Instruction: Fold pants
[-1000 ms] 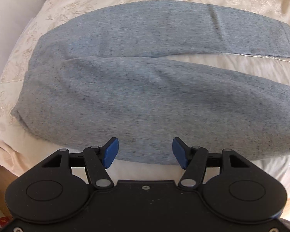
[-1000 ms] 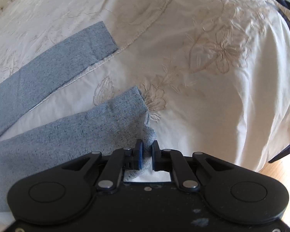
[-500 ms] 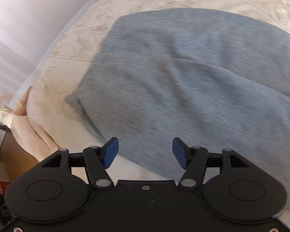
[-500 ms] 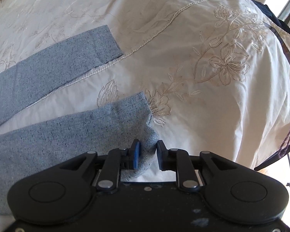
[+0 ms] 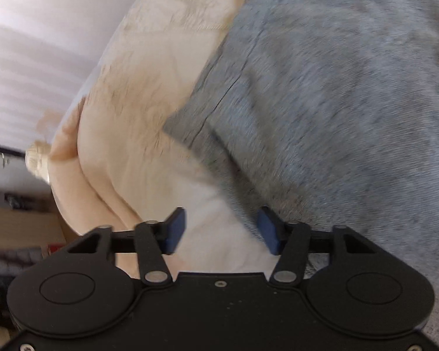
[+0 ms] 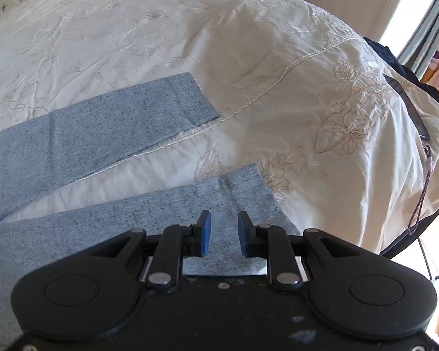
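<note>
The grey pants (image 6: 96,122) lie flat on the bed (image 6: 278,29), with the two legs spread apart and bare cover between them. The right tool (image 6: 223,233) hangs parted above the near leg's hem, holding nothing. The left tool (image 5: 221,231) is closing beside the waist corner (image 5: 184,128), over bare cover at the bed's edge.

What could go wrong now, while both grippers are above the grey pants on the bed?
1. The left gripper is closing with only the pants edge beside its right pad; it may pinch the cream bedspread instead, or along with it.
2. The right gripper stands open above the near leg hem, holding nothing, so this end may stay behind and the fold skew.
</note>
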The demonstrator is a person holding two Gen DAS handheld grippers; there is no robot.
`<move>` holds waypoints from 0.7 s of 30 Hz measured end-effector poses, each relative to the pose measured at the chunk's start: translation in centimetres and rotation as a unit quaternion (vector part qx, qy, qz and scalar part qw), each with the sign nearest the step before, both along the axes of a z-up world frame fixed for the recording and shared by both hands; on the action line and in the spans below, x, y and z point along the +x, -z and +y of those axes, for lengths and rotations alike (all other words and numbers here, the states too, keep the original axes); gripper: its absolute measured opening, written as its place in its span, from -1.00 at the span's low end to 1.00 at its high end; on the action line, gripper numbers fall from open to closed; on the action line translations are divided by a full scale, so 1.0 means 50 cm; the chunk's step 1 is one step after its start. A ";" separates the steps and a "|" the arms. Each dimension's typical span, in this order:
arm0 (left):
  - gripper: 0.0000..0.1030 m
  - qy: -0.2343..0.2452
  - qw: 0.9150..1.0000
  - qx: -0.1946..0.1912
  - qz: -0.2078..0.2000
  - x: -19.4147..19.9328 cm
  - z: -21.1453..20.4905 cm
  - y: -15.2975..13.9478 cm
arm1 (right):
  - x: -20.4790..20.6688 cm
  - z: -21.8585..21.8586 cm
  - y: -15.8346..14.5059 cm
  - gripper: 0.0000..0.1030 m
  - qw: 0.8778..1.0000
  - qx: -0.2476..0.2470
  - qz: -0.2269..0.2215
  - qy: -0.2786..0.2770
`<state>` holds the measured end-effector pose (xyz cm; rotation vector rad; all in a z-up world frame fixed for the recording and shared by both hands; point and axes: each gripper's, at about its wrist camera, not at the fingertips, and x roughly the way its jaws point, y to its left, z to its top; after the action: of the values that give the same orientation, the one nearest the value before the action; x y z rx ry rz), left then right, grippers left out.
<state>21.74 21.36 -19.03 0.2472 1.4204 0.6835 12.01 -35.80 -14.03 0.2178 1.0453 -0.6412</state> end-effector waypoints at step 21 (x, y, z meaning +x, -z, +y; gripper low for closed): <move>0.11 0.241 0.947 -0.150 -0.150 0.296 -0.409 -0.077 | 0.458 0.229 0.156 -0.58 0.958 0.094 -0.057 -0.265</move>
<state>36.55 0.90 -15.18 0.2278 1.0917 0.0906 34.89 -24.33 -21.81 0.1289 0.9977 -0.0437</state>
